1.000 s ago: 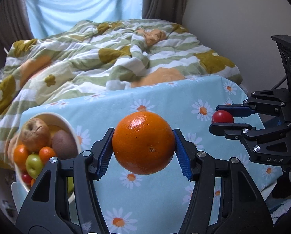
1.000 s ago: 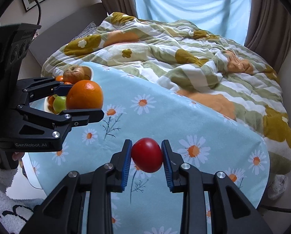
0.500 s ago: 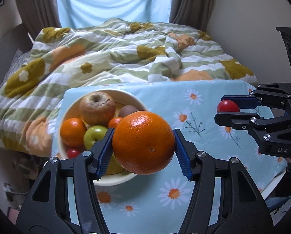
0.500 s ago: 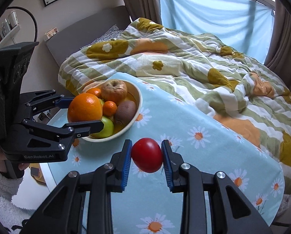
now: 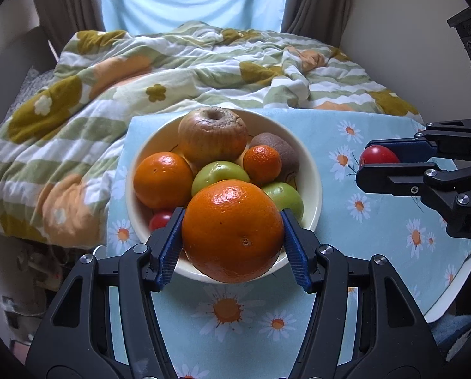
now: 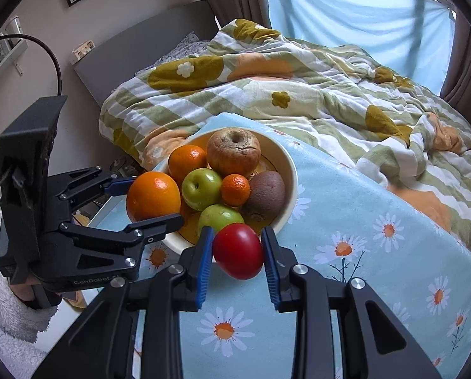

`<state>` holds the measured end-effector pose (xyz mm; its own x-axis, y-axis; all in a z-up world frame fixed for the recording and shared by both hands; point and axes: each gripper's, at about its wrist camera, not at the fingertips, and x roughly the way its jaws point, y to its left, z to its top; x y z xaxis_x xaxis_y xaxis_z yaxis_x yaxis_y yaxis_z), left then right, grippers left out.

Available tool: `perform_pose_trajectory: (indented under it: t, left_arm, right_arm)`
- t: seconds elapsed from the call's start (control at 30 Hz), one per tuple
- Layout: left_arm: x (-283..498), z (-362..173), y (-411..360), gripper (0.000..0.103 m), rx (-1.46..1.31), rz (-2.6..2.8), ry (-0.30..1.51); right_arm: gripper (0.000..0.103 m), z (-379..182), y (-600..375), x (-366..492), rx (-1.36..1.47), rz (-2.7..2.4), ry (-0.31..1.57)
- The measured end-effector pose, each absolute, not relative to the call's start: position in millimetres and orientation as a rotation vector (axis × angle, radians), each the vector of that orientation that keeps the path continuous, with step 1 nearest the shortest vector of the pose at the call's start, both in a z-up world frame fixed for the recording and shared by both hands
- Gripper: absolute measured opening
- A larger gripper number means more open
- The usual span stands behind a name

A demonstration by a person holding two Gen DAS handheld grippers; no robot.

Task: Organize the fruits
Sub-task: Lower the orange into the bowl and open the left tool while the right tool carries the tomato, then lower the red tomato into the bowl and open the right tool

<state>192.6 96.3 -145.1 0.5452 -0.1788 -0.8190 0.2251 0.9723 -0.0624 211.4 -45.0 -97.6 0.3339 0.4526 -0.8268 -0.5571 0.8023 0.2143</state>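
My left gripper (image 5: 232, 237) pinches a big orange (image 5: 232, 231) between its blue pads: round, glossy, pitted skin, a small dark navel facing me. It hangs just over the near rim of the bowl (image 5: 311, 170), which sits directly ahead of the fingers on the daisy-print cloth (image 5: 235, 315).

My right gripper (image 6: 237, 252) is pressed onto a small tomato (image 6: 238, 251), smooth, deep red, slightly oval. It hovers at the bowl's near edge, the bowl just ahead and to the left of the fingers.

The bowl is cream-coloured and crowded. At the far side I see a wrinkled, brownish apple (image 5: 212, 137); beside it an orange (image 5: 163, 180), a small mandarin (image 5: 262, 165), a fuzzy brown kiwi (image 5: 282, 154) and two green apples (image 5: 219, 173). A second red tomato (image 5: 160, 220) peeks out just left of my left finger.
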Motion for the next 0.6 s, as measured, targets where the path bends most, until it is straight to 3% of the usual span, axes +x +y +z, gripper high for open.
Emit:
perform_pose_trajectory:
  t: [0.37, 0.4, 0.43, 0.47, 0.6]
  left_arm:
    - [198, -163, 92, 0.067, 0.071, -0.302, 0.95]
    - [197, -163, 91, 0.072, 0.071, -0.312, 0.945]
    - [197, -162, 91, 0.091, 0.079, -0.305, 0.94]
    - [197, -161, 90, 0.103, 0.092, -0.296, 0.936]
    - [196, -154, 90, 0.103, 0.111, -0.295, 0.92]
  right_arm:
    - [0.028, -112, -56, 216, -0.058, 0.554, 1.072]
    - [0.028, -112, -57, 217, -0.052, 0.549, 1.074]
    - [0.028, -112, -58, 218, -0.049, 0.545, 1.076]
    - [0.028, -112, -59, 218, -0.048, 0.542, 1.076]
    - [0.028, -110, -61, 219, -0.045, 0.531, 1.073]
